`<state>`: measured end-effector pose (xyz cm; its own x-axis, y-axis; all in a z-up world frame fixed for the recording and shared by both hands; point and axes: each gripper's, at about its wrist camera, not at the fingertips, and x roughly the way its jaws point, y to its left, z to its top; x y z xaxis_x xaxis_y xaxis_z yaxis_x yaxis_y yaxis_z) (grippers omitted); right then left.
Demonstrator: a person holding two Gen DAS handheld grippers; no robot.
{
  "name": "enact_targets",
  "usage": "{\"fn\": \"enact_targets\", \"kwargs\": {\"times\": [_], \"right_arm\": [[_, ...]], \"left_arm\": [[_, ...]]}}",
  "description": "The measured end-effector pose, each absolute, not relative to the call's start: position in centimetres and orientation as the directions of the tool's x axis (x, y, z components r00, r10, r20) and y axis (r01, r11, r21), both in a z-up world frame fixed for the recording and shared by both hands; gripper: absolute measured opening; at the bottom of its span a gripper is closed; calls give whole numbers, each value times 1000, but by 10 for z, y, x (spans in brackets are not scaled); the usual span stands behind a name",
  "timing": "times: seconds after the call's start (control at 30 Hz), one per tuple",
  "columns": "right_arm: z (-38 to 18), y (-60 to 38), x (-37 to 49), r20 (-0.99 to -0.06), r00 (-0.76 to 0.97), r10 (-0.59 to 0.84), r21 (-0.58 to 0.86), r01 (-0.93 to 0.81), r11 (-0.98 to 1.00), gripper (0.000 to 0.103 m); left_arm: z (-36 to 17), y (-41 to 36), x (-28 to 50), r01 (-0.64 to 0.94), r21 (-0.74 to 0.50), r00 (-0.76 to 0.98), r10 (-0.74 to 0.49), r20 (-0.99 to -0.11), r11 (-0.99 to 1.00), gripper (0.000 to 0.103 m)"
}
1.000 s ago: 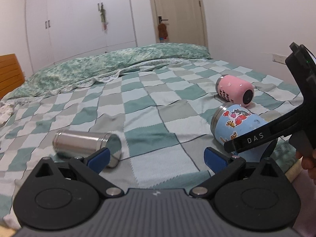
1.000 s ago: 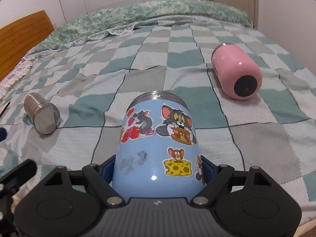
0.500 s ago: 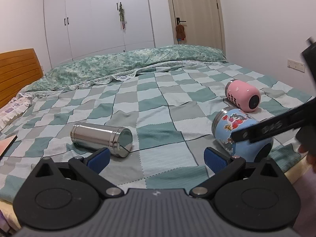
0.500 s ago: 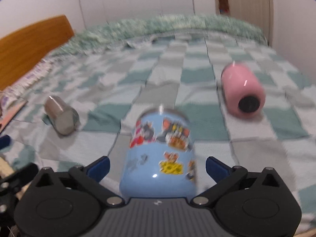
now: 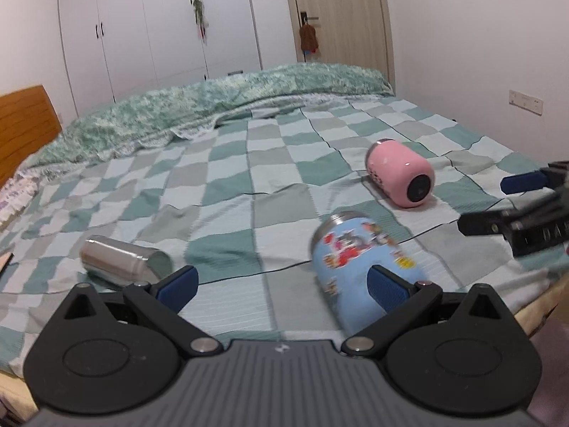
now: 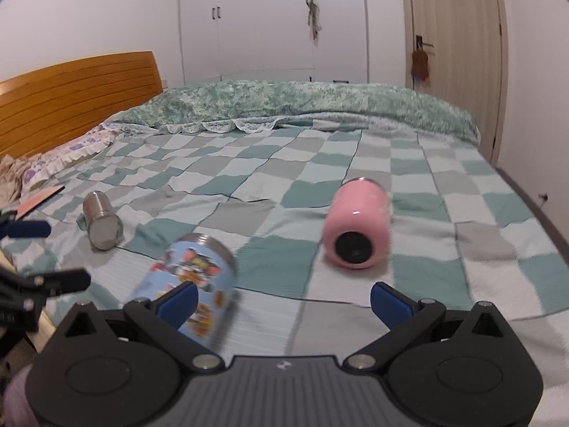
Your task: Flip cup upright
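Three cups lie on their sides on the checkered bedspread. The blue cartoon-sticker cup (image 5: 359,263) lies near the front edge, also in the right wrist view (image 6: 193,277), blurred. The pink cup (image 5: 400,174) lies behind it, base toward me, also in the right wrist view (image 6: 357,229). The steel cup (image 5: 122,263) lies to the left and shows in the right wrist view (image 6: 101,219). My left gripper (image 5: 281,284) is open and empty, its right finger in front of the blue cup. My right gripper (image 6: 282,297) is open and empty, pulled back from the blue cup; it shows at the right edge (image 5: 519,206).
The bed's front edge (image 5: 533,313) runs just below the blue cup. A green quilt (image 5: 220,114) is bunched along the far side. A wooden headboard (image 6: 71,96) stands at the left, with pillows (image 6: 53,163) and a reddish card (image 6: 39,201) nearby. Wardrobes and a door are behind.
My right gripper opened, let go of the blue cup and drew back to the right. The blue cup still lies on its side. My left gripper shifted toward the blue cup.
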<state>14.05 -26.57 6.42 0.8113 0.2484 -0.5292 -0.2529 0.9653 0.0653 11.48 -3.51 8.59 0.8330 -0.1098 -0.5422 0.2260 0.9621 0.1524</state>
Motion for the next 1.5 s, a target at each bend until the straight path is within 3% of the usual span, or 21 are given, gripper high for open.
{"fn": "enact_targets", "kwargs": {"times": [0.4,0.67,1.03,1.13,1.17,1.5], "right_arm": [[35,-321,165,-520,804,288,8,-332,943,103],[16,-336,186,-529,788,316,20,-360,933,103],[-3,-340,203,-529,763,372,62,-403,913,103],[-2,-340,204,-524,763,378,66,-406,911,103],[-2,-340,204,-523,763,380,68,-407,911,103],[0,-343,202,-514,769,379,87,-393,915,103]], "left_arm": [[76,-94,175,193,115,708,-57,-704,974,103],[61,-99,224,89,17,558,-35,-829,996,103],[47,-106,249,41,24,475,1,-880,999,103],[42,-106,254,31,12,441,-4,-897,999,95],[40,-106,254,31,-1,428,-14,-904,1000,87],[40,-106,253,42,-17,420,-33,-907,999,85]]}}
